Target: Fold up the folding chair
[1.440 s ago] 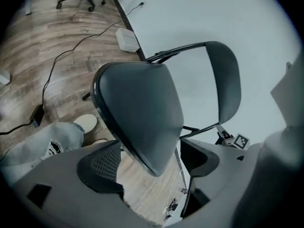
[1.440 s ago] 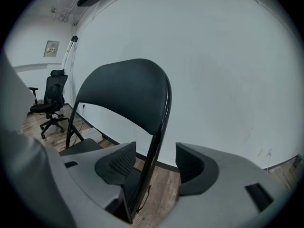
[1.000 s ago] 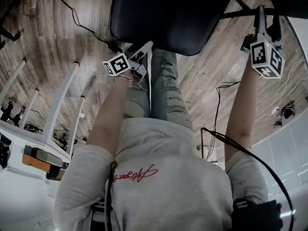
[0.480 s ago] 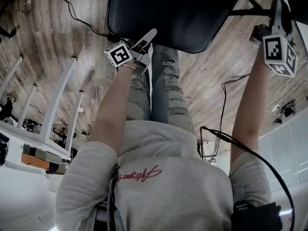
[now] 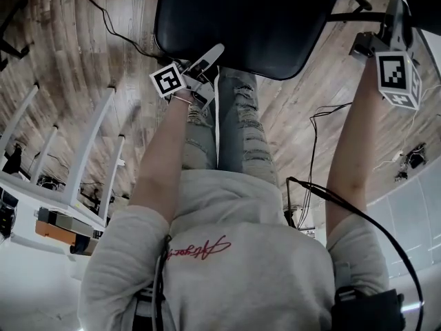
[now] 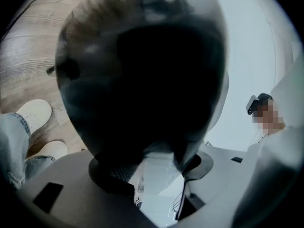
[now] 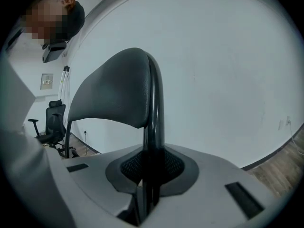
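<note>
Right gripper (image 7: 151,167) rightward, closing on chair (image 7: 114,87)

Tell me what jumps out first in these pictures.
A black folding chair seat fills the top of the head view, with the left tongs closing around its near edge. At upper right the right tongs are closing on the chair's black frame tube, which stands between them. Below, the person's grey sweatshirt with red script fills the foreground.

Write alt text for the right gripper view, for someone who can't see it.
Jaws of the right gripper are closing on the chair's upright black tube, pads against it. The grey backrest curves off to the tube's left, with a white wall behind.
</note>
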Tool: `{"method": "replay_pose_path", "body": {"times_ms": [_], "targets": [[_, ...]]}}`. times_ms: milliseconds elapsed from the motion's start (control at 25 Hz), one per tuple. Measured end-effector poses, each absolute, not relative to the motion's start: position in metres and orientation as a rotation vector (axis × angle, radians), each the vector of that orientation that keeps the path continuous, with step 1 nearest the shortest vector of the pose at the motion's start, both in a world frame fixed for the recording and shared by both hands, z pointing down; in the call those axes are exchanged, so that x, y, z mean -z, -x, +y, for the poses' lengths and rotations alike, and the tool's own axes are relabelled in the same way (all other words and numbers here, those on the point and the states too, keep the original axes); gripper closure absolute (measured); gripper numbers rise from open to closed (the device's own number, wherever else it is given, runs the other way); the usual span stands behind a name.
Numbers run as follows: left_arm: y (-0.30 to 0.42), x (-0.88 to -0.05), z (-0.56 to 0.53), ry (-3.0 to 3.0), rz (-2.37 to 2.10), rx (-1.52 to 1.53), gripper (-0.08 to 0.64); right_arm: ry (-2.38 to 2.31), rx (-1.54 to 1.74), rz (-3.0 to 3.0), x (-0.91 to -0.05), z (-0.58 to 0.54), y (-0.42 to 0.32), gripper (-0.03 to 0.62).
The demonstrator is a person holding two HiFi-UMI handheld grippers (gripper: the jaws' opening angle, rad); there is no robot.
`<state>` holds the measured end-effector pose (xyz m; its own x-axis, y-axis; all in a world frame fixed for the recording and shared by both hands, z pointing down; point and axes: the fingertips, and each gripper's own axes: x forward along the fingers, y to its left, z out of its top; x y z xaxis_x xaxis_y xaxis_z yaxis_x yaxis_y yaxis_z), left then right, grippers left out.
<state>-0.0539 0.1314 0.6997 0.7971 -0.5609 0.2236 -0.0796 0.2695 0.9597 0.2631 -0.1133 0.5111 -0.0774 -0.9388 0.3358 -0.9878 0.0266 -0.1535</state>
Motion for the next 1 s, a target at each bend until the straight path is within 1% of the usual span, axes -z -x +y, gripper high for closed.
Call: {"method": "replay_pose_path", "body": {"times_ms": [160,360,640,840,1000], "targets": [[0.049,-0.659,0.122,-1.280,-0.563,0.351,0.296,-2.058,-0.480,-2.138,-0.486,-0.110,-0.265,0.537],[0.047,-0.607,0.100,-1.263,-0.549,0.336,0.321,-2.041,-0.450,-2.144,-0.463,-0.109,-0.259,0.540],[0.037,-0.544,0.035,-1.357,-0.498,0.343,0.356,-2.038,-0.431,-2.128,-0.444,-0.145,-0.259,0.541],[0.032,-0.528,-0.002,-1.387,-0.545,0.311,0.367,-2.071,-0.431,-2.095,-0.442,-0.160,-0.270,0.541],[0.025,-0.504,-0.040,-1.356,-0.564,0.370,0.382,-2.086,-0.417,-2.115,-0.437,-0.190,-0.276,0.541]]}}
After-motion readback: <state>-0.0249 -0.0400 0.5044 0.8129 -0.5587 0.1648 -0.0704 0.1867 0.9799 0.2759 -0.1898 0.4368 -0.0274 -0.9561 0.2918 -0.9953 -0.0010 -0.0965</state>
